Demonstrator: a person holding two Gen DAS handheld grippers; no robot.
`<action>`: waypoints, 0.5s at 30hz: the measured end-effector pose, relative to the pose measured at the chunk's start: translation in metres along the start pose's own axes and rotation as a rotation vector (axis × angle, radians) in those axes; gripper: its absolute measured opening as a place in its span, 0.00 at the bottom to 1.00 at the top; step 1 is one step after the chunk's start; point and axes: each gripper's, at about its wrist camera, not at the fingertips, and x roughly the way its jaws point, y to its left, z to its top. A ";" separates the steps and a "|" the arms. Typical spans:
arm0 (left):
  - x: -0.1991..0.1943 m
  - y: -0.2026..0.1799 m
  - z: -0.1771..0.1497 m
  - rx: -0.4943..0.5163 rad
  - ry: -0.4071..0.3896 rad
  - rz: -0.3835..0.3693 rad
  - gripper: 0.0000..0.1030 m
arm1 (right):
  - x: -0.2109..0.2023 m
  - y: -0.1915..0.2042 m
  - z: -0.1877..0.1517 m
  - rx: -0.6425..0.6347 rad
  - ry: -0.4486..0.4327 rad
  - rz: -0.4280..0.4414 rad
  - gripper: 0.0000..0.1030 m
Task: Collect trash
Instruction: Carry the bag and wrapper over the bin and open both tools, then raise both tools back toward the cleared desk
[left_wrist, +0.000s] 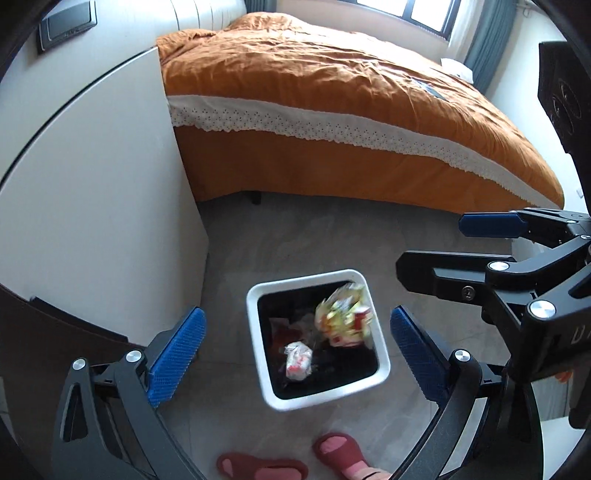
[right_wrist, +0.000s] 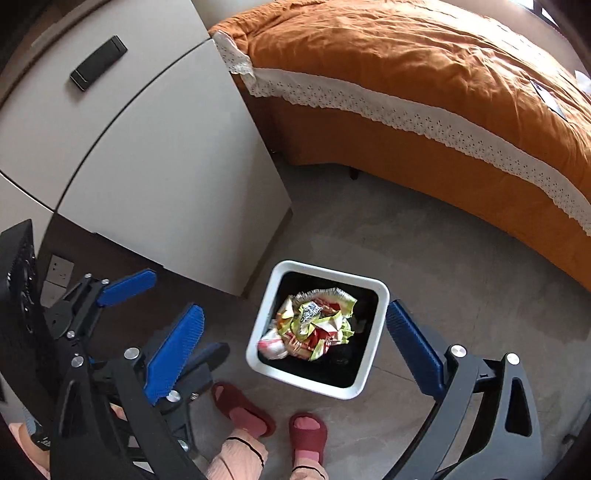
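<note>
A white square trash bin (left_wrist: 258, 332) with a dark liner stands on the grey floor, also in the right wrist view (right_wrist: 373, 325). A crumpled yellow-green and red snack wrapper (left_wrist: 345, 317) is blurred at the bin's mouth; in the right wrist view it (right_wrist: 317, 325) lies inside. A small white and red crumpled wrapper (left_wrist: 298, 360) lies in the bin too (right_wrist: 271, 345). My left gripper (left_wrist: 295, 354) is open and empty above the bin. My right gripper (right_wrist: 295, 350) is open and empty above the bin; it also shows in the left wrist view (left_wrist: 432, 247).
An orange-covered bed (left_wrist: 332, 110) with a white lace band fills the far side. A pale cabinet (left_wrist: 103, 184) stands left of the bin. The person's feet in red slippers (right_wrist: 243, 410) are on the floor just in front of the bin.
</note>
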 end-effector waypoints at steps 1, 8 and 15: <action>0.001 0.001 0.000 -0.002 0.003 0.000 0.95 | 0.001 -0.002 -0.002 0.004 0.004 0.001 0.96; -0.020 0.000 0.002 -0.007 -0.002 0.020 0.95 | -0.017 0.001 -0.001 0.004 -0.013 -0.002 0.96; -0.085 0.000 0.025 -0.034 -0.079 0.061 0.95 | -0.074 0.027 0.019 -0.051 -0.095 0.015 0.96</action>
